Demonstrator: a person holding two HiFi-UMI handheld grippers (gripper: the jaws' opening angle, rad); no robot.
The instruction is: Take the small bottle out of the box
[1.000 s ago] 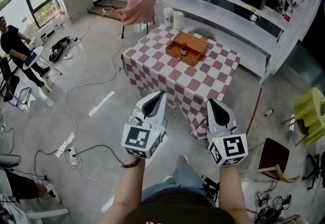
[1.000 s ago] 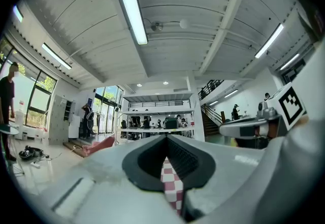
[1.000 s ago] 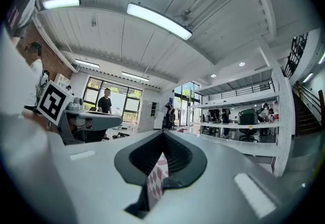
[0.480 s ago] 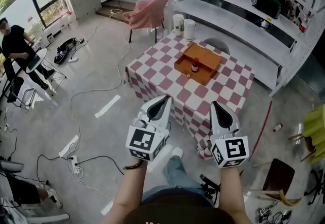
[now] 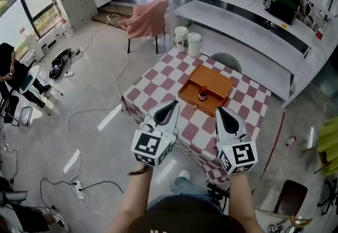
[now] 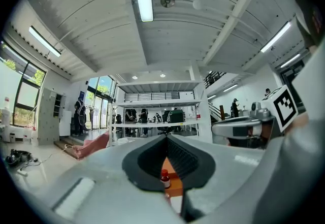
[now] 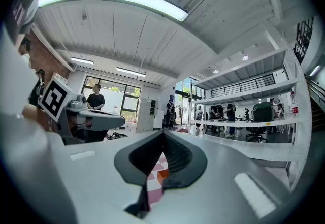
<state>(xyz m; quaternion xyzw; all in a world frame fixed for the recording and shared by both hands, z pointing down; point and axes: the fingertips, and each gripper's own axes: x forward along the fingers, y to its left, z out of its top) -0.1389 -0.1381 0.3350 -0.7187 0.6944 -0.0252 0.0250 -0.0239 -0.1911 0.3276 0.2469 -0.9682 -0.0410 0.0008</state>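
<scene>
1. Nearest the camera, on the near side of the table, the person holds the left gripper (image 5: pixel 170 106), white with a cube of black-and-white square markers at its back. In the left gripper view (image 6: pixel 166 139) its dark ribbed jaws meet at the tips, with nothing clamped between them.
2. Beside it, also on the table's near side, is the matching right gripper (image 5: pixel 219 111). In the right gripper view (image 7: pixel 163 134) its jaws are likewise closed tip to tip and hold nothing.
3. In the head view both sets of tips overlap the near edge of the square table covered with a red-and-white checked cloth (image 5: pixel 158 76); neither touches anything on it.
4. Toward the far right part of the tabletop sits the shallow, open-topped orange box (image 5: pixel 214 78), set at an angle to the table's edges.
5. The small dark bottle with a red cap (image 5: pixel 202 93) stands upright inside that box, near its front wall. It is well apart from both grippers, and can be seen through the gap behind the left jaws (image 6: pixel 164 179).
6. On the table's far left corner stand two white cylindrical containers (image 5: pixel 181 38), side by side.
7. Past that corner, on the grey floor, is a chair draped in pink cloth (image 5: pixel 148 18).
8. Beyond the table's far side runs long white shelving (image 5: pixel 248 31).
</scene>
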